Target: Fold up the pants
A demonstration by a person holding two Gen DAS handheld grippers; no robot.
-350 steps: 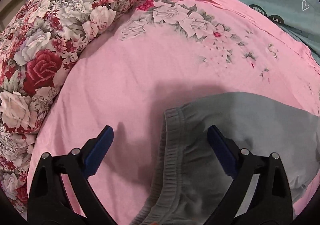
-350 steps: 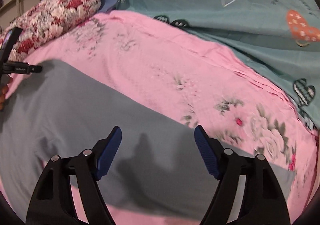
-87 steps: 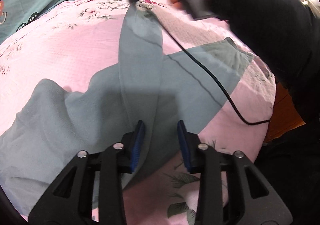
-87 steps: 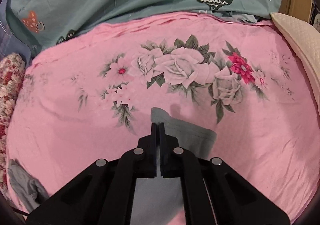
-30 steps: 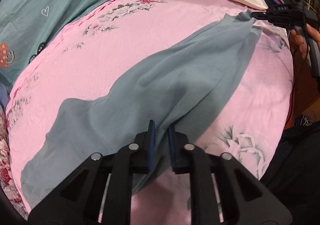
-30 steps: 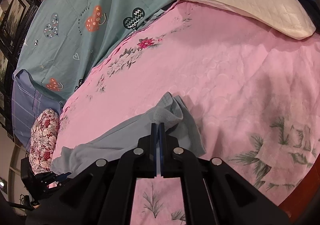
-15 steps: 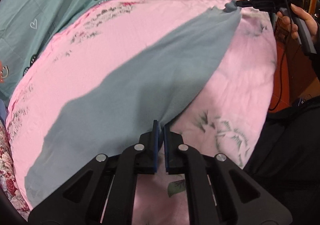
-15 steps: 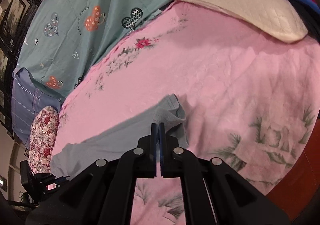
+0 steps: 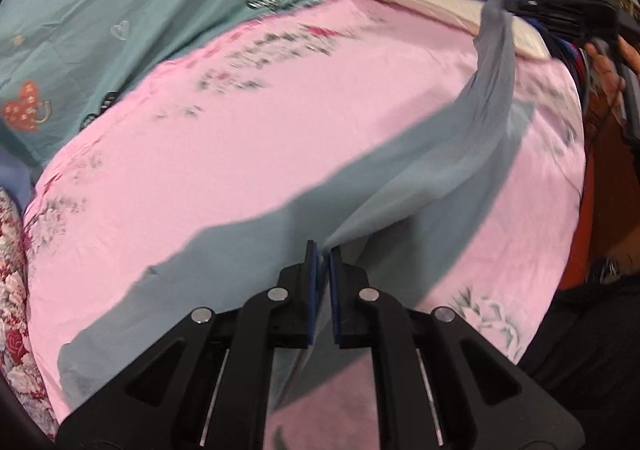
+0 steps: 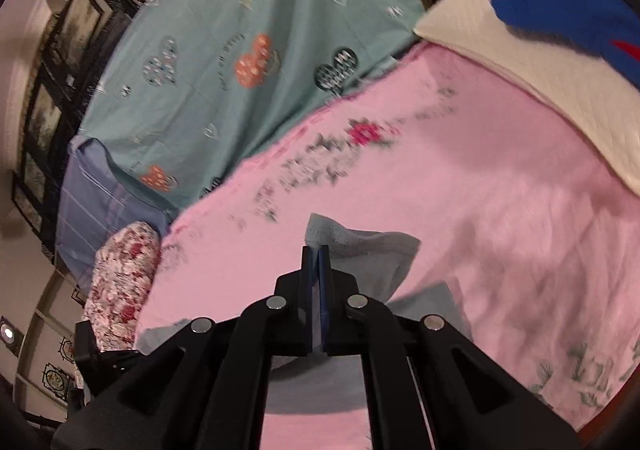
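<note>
Grey pants stretch in a long band across the pink floral bedsheet. My left gripper is shut on the near edge of the cloth, which rises off the bed there. At the far right of the left wrist view, my right gripper holds the other end lifted above the bed, a hand behind it. In the right wrist view my right gripper is shut on the hemmed end of the pants, which sticks up past its fingertips. The left gripper shows dimly at the lower left.
A teal heart-print cover lies along the far side. A white pillow with blue clothing on top sits at the right end. A floral bolster lies at the left end. Picture frames hang on the wall.
Both grippers have risen with the pants, so the cloth between them lifts off the sheet. The left jaws, slightly apart a second ago, have shut on the fabric.
</note>
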